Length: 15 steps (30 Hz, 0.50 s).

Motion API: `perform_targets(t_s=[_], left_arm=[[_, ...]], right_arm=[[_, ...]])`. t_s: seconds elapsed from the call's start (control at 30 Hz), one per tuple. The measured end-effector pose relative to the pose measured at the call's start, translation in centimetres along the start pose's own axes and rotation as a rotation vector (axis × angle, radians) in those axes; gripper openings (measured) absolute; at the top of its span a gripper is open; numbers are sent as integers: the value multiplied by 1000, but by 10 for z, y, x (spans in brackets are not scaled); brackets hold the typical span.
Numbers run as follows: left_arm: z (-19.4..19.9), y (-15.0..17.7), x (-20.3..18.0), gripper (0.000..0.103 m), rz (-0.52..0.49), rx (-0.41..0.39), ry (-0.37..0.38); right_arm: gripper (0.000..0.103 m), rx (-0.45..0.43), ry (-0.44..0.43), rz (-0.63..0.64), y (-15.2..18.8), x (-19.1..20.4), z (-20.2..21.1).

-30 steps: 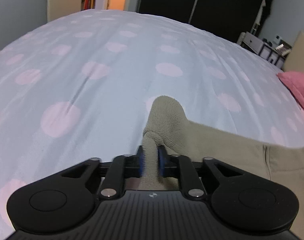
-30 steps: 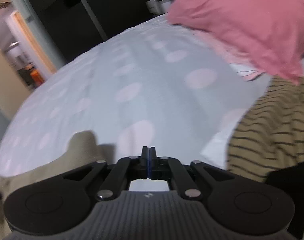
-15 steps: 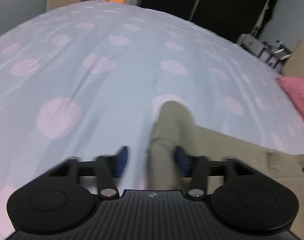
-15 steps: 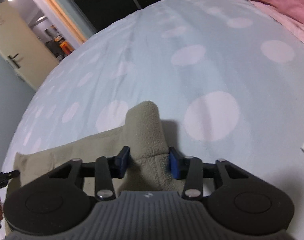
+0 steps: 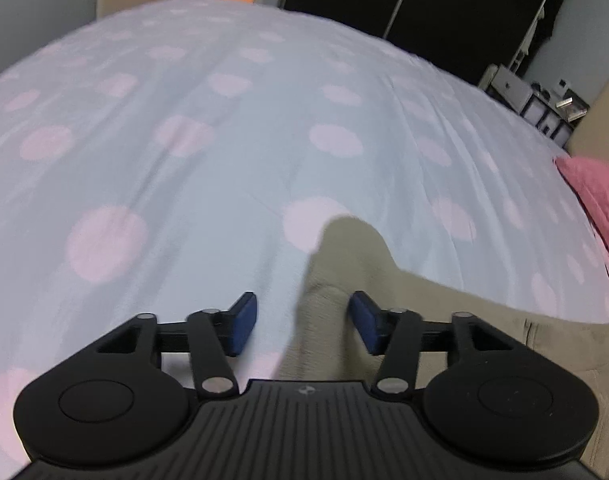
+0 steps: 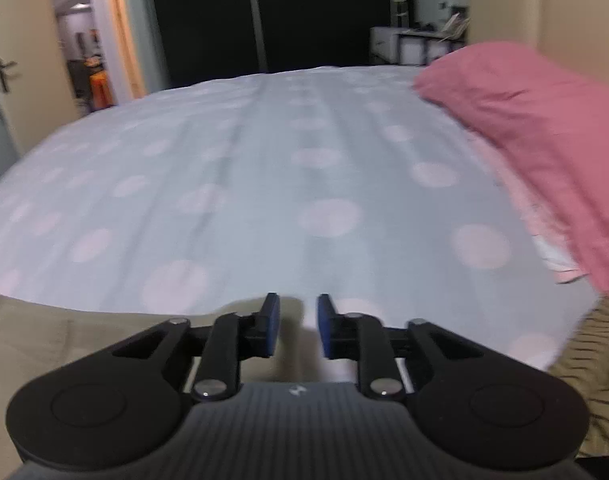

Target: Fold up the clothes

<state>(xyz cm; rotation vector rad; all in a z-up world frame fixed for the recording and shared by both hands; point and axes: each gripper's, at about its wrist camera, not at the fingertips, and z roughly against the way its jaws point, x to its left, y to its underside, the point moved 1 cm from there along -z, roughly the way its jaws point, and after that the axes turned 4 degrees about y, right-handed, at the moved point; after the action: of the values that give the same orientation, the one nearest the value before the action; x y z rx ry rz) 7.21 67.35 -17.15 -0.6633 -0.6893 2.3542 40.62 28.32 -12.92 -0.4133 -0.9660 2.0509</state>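
A beige fleece garment (image 5: 444,320) lies on the dotted bed sheet (image 5: 224,160). One corner of it stands up in a peak (image 5: 344,256). My left gripper (image 5: 302,320) straddles that peak; its jaws are opening and the blue pads do not touch the cloth. In the right wrist view the same garment (image 6: 64,336) spreads to the lower left, its edge running under my right gripper (image 6: 297,326). The right jaws are opening too, moderately apart, with only a low tip of beige cloth behind them and nothing pressed.
A pink pillow (image 6: 544,120) lies along the right side of the bed. A tan black-striped garment (image 6: 584,360) sits at the near right. Beyond the bed are dark wardrobe doors (image 6: 304,8), an open doorway (image 6: 88,52) and white storage units (image 5: 524,92).
The left jaws, shut on the beige peak a second ago, have spread and let it go. The right gripper went from shut to open, rolled level and drew back from the corner it straddled.
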Motion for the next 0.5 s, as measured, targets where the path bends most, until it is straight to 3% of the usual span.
perform_targets(t_s=[0.03,0.23,0.4,0.5], left_arm=[[7,0,2,52,-19,-6,-4],[48,29,16,52,-64,63,30],[62,72,11,52,-100,143,37],[65,91,15,48,-65,165,53]], right_arm=[[44,2,-15,-13,1,-5,2],[46,97,-92,-70,23,-37,34],[52,225,-128,-65,67,-44,59],[54,299,-128,-113,100,-52,70]])
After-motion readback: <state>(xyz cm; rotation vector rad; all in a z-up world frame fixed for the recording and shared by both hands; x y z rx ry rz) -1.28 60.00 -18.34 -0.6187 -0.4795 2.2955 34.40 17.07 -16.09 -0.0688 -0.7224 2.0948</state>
